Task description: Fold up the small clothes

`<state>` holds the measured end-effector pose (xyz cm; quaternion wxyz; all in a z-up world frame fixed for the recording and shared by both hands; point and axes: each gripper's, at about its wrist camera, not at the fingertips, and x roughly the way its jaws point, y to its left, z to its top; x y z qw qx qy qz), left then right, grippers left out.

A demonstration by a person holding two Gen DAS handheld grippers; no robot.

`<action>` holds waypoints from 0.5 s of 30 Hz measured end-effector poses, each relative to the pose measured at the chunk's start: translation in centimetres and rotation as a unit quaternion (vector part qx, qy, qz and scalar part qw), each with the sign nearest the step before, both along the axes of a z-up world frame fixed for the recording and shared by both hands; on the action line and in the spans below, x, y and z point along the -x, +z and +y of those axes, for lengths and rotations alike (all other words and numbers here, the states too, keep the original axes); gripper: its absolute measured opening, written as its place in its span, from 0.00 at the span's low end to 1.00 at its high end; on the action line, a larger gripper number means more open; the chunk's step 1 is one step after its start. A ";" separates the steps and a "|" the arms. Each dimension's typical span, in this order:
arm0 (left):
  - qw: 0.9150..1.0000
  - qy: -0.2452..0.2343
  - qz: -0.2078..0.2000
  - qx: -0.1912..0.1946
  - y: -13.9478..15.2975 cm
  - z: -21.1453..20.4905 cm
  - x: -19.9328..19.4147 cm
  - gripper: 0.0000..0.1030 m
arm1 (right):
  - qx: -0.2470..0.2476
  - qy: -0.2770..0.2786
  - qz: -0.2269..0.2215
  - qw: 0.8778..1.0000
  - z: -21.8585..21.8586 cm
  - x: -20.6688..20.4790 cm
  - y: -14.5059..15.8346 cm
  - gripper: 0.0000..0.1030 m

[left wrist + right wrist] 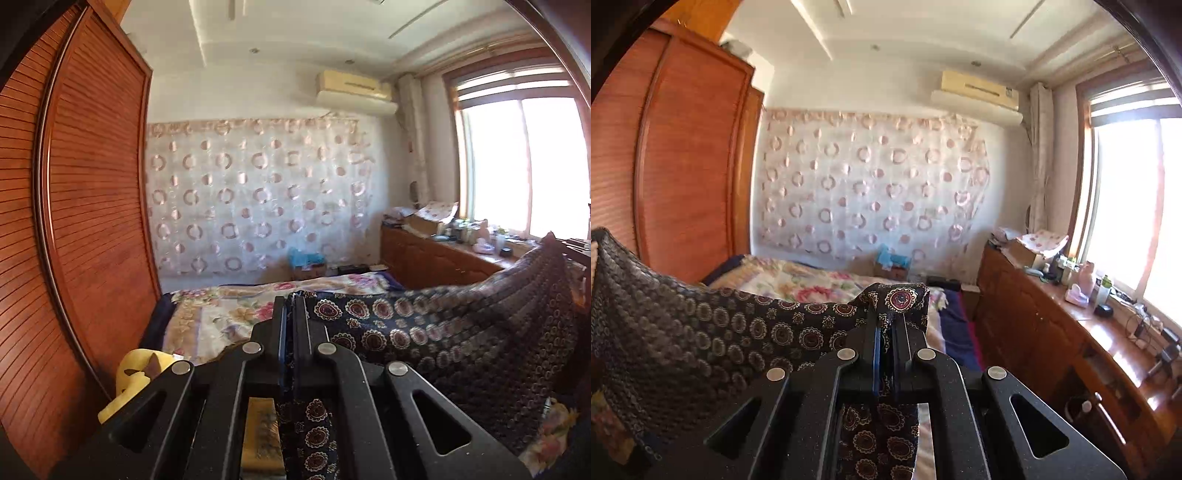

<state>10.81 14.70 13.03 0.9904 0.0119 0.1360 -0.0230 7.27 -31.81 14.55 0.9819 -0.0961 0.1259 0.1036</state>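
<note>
A dark navy garment [443, 332] printed with round medallions hangs stretched in the air between both grippers. My left gripper [290, 299] is shut on one corner of it, and the cloth runs off to the right and up to a raised far corner. In the right wrist view the same garment [701, 332] spreads to the left, and my right gripper [891, 317] is shut on its other corner, a flap folding over the fingertips. More cloth hangs down under both grippers.
A bed with a floral cover [229, 314] lies below and ahead. A tall wooden wardrobe [74, 221] stands close on the left. A wooden cabinet [1052, 332] cluttered with small things runs along the window [1137, 206] on the right. A yellow object [129, 380] lies low left.
</note>
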 end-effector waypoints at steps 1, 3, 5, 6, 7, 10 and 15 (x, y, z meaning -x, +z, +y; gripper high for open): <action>1.000 0.008 0.016 -0.004 -0.8 0.1 -2.0 0.03 | 0.008 -0.009 0.010 1.000 1.7 -2.1 -0.9 0.04; 0.997 0.039 0.056 -0.026 -3.2 0.1 -6.0 0.07 | 0.012 -0.038 0.040 0.998 4.9 -6.1 -2.2 0.08; 0.995 0.050 0.082 -0.036 -5.0 0.2 -7.9 0.22 | 0.036 -0.072 0.083 0.993 7.5 -10.0 -4.3 0.23; 0.994 0.044 0.094 -0.030 -6.0 0.5 -8.5 0.30 | 0.047 -0.086 0.093 0.991 8.2 -11.0 -5.2 0.35; 0.994 0.038 0.103 -0.023 -6.9 0.7 -8.8 0.42 | 0.053 -0.090 0.103 0.989 8.8 -11.8 -6.3 0.41; 0.993 0.028 0.113 -0.018 -9.1 1.0 -8.1 0.57 | 0.060 -0.090 0.129 0.986 10.0 -13.0 -8.8 0.57; 0.988 0.002 0.153 -0.005 -12.3 0.2 -6.3 0.81 | 0.063 -0.062 0.157 0.984 9.4 -13.6 -10.8 0.73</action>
